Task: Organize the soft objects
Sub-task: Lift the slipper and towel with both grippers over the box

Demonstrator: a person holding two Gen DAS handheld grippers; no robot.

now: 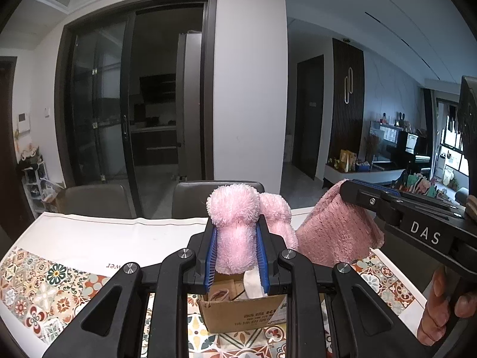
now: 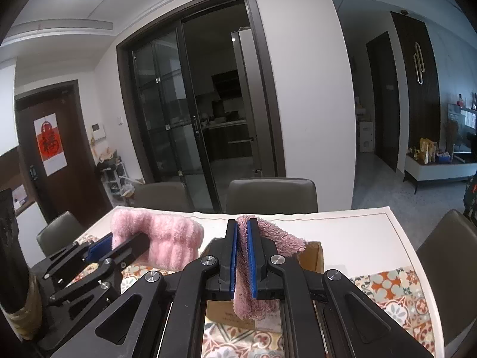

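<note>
We hold our left gripper point(image 1: 235, 247) above the open cardboard box point(image 1: 241, 313); its jaws are partly closed and squeeze a fluffy light pink cloth point(image 1: 235, 226) between the blue pads point(image 1: 210, 256). The cloth is rolled or bunched. Its long axis runs forward along the fingers, and its round end sticks out past the fingertips, pointing away from us toward the chairs point(image 1: 95, 201). A second lobe of the same cloth hangs just right of the jaws.

Our right gripper point(image 2: 244, 250) has its jaws almost fully closed on a thin edge of a darker pink towel point(image 2: 277, 235). The towel stands on edge between the pads; the rest of it spreads to the right of the jaws and droops down behind them, over the box point(image 2: 311, 256). From the left wrist camera, this towel point(image 1: 337, 232) hangs like a tent just right of the left jaws, near the light pink cloth; we cannot tell if the two touch.

Under the left jaws, the box rim is close, and something white point(image 1: 253, 283) lies inside it. The table point(image 2: 351, 238) with the patterned mat point(image 1: 44, 292) extends beyond both jaws to its far edge, where the chairs stand. To the right of the right jaws the table surface is bare up to its edge.
</note>
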